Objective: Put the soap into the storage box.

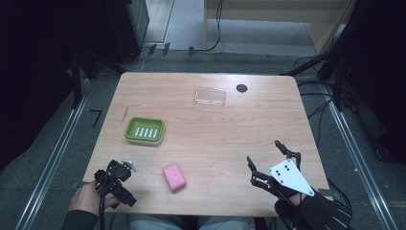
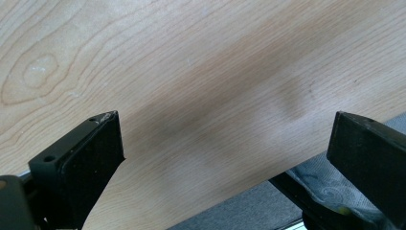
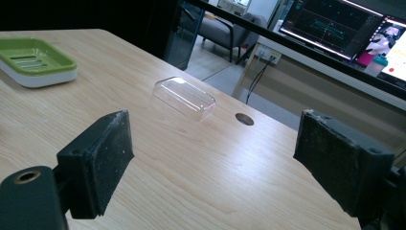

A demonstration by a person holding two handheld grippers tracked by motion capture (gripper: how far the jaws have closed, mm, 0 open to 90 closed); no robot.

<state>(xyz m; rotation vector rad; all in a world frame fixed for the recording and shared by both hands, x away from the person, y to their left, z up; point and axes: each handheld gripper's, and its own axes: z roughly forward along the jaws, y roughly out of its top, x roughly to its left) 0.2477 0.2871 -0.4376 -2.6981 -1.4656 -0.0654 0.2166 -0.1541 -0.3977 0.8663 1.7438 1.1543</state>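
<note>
Pink soap bar (image 1: pixel 174 177), rounded and embossed, is seen lying flat near the table (image 1: pixel 210 143) front edge, flanked by left gripper (image 1: pixel 116 178) and right gripper (image 1: pixel 265 163), both spread wide, empty.

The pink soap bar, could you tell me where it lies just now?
In the high view the pink soap bar lies near the table's front edge, left of centre, beside the left gripper and below the green dish.
</note>
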